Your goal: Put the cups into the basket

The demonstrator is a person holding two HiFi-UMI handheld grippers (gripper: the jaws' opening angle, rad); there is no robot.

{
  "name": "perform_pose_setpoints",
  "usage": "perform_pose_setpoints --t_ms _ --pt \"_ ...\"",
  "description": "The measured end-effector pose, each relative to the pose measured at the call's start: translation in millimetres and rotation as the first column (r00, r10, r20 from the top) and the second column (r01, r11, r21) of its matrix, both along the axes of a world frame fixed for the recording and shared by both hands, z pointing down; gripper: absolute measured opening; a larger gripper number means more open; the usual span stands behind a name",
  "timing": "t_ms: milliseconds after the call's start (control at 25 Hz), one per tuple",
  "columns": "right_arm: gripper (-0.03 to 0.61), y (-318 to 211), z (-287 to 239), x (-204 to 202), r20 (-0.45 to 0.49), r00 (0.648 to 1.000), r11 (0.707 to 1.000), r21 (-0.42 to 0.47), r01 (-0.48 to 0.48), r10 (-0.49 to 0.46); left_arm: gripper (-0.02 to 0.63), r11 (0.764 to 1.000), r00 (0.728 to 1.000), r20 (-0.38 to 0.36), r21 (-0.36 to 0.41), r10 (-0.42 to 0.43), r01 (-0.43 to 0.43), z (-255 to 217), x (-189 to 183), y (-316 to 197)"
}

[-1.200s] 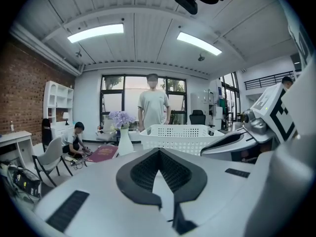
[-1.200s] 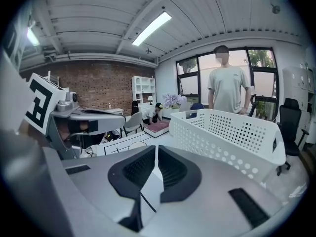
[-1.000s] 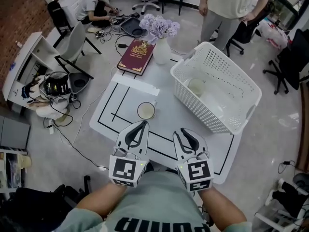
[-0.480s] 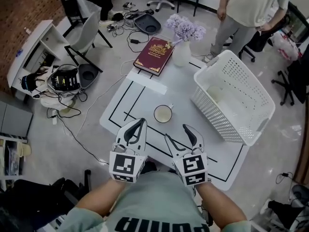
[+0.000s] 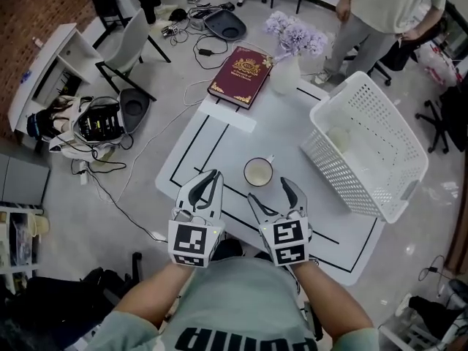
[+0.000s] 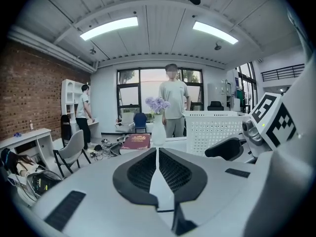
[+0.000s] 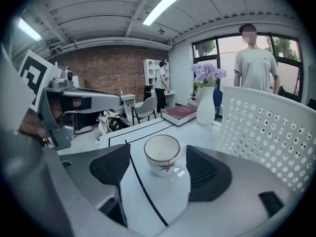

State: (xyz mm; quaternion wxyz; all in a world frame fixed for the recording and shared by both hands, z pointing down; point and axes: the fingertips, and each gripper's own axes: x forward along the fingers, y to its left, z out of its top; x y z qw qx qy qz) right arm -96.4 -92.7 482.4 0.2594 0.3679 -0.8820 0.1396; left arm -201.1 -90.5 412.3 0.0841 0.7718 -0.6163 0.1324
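Reaching for the cup (image 5: 258,172), upright on the white table (image 5: 219,134), near the basket (image 5: 365,86) but apart from it. Presenting the right gripper (image 5: 269,190) with jaws spread wide, just opened further, lined up on the cup yet short of it, touching nothing and gripping nothing. Carrying the left gripper (image 5: 212,175) alongside, jaws pressed together and empty. Seems to be the approach before the grasp, with one pale cup (image 5: 338,137) apparently lying in the basket already. Next, probably: push forward to straddle the bowl evenly, close on it without tipping it, then lift high enough to clear the basket wall.
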Motion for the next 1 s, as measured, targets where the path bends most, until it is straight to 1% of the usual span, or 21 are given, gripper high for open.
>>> perform_pose_setpoints --t_ms 360,600,1000 --pt "0.37 -16 29 -10 -0.022 0.999 0.999 -0.047 -0.025 0.024 0.006 0.999 1.0 0.023 -0.046 0.02 -0.019 28 -12 -21" --pt "0.376 -25 45 -18 -0.052 0.998 0.998 -0.056 -0.04 0.037 0.006 0.997 0.999 0.028 -0.065 0.039 -0.037 41 -17 -30" --pt "0.377 -35 63 -24 -0.09 0.994 0.997 -0.058 -0.059 0.054 0.006 0.995 0.997 0.028 -0.079 0.067 -0.065 48 -20 -42"
